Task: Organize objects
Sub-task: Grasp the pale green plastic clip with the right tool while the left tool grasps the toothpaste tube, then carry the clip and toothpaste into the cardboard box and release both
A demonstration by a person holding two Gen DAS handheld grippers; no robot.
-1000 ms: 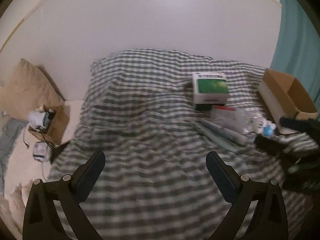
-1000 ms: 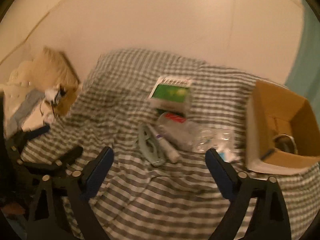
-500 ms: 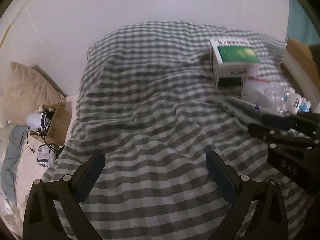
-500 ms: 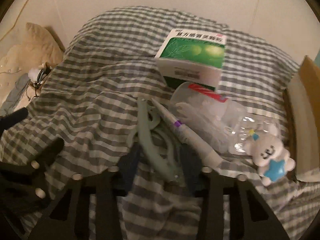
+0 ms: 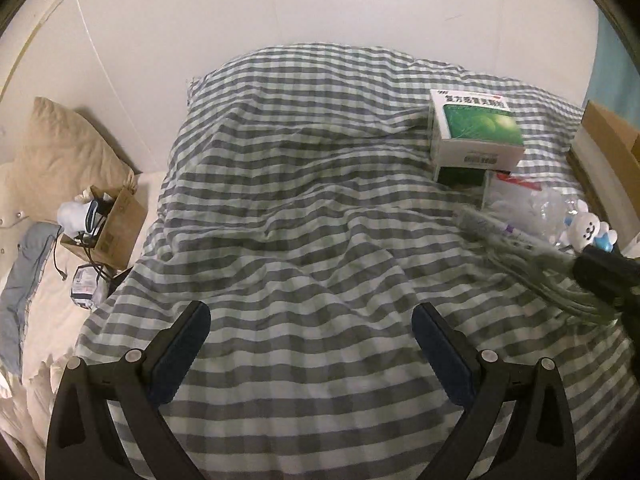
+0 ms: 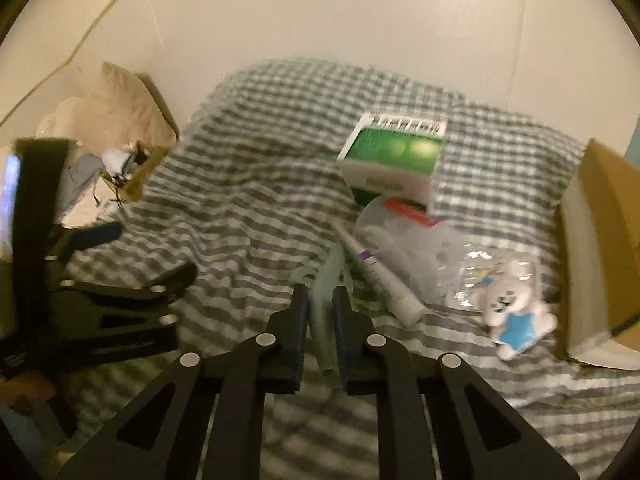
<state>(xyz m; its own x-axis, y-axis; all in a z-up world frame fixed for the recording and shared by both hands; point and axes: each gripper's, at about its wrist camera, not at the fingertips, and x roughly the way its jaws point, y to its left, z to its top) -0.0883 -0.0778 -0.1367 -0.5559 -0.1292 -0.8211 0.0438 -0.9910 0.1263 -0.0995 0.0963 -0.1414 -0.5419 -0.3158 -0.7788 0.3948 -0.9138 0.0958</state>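
On a grey checked bedspread lie a green-and-white box, a clear plastic bag, a white tube with a purple band, a white-and-blue plush toy and a pale green plastic piece. My right gripper is shut on the green plastic piece and holds it just above the spread. My left gripper is open and empty over bare bedspread, left of the pile. The box, the toy and the green piece also show in the left wrist view.
An open cardboard box stands at the right edge of the bed. A beige pillow and a small carton with cables lie at the left. A white wall runs behind the bed.
My right gripper came down onto the pile, closed on the green plastic piece and lifted back with it. My left gripper stayed open and shifted a little.
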